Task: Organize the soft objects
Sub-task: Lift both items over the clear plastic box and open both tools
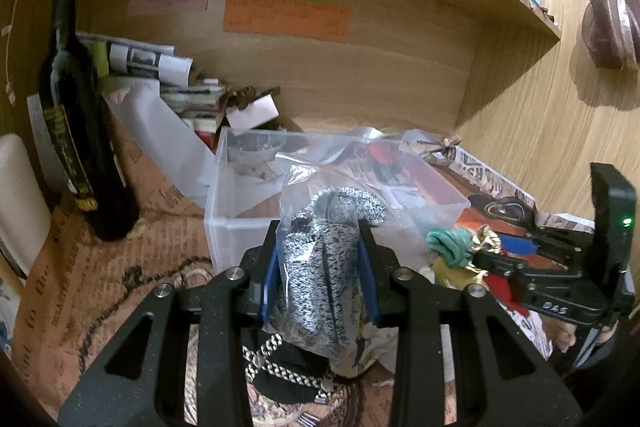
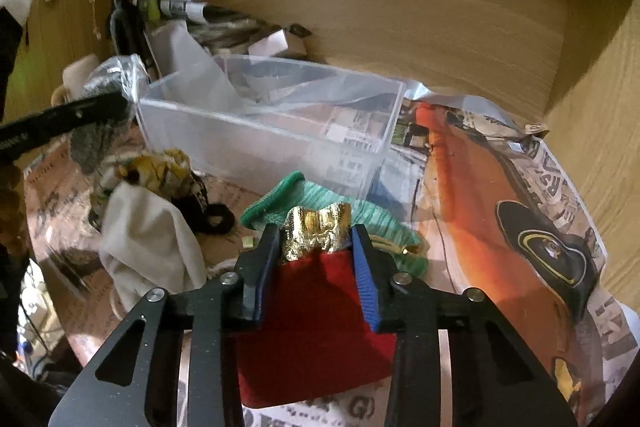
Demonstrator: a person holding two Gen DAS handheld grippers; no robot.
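Left gripper (image 1: 320,267): fingers clamped on a clear bag of grey-flecked knit fabric (image 1: 324,251), held up just in front of the clear plastic bin (image 1: 224,211). Right gripper (image 2: 316,267): fingers closed on a red pouch with gold trim (image 2: 316,291), lifted above the newspaper-covered surface (image 2: 480,163). Beyond it lies a green knit piece (image 2: 320,193), then the bin, then the wooden back panel (image 2: 440,15).
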